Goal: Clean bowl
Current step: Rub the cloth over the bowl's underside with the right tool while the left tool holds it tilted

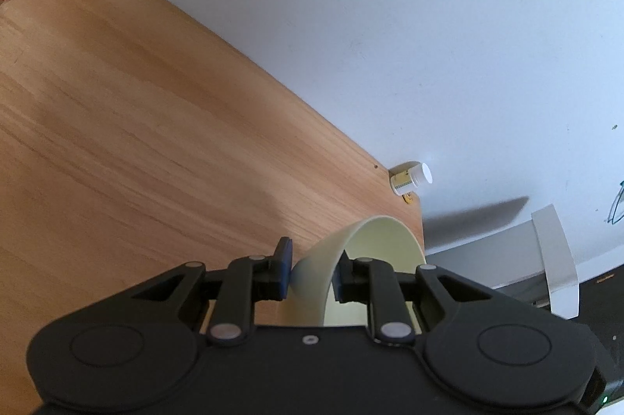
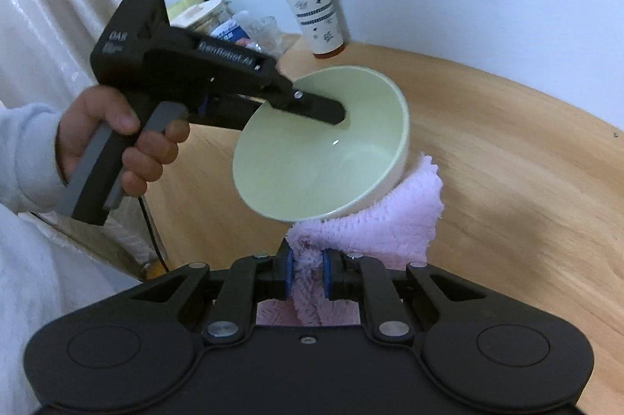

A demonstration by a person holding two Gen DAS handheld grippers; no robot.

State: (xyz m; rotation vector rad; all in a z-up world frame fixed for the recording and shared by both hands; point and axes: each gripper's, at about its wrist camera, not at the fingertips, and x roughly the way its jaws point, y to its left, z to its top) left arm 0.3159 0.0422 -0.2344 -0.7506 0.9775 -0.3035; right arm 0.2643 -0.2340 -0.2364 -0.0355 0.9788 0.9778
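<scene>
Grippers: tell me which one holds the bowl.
The left gripper holds the green bowl by its rim, tilted above the table. The right gripper pinches a pink cloth.

Soft daylight, fisheye warp, slight blur

Black tool (image 2: 306, 274), blue pads (image 2: 288, 268), silver screws, white sleeve (image 2: 27, 146).

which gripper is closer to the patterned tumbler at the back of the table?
Left, as a judgement. The left gripper holds the bowl by its rim, lifted toward the tumbler. The right gripper, shut on the pink cloth, sits behind the bowl, farther away.
</scene>
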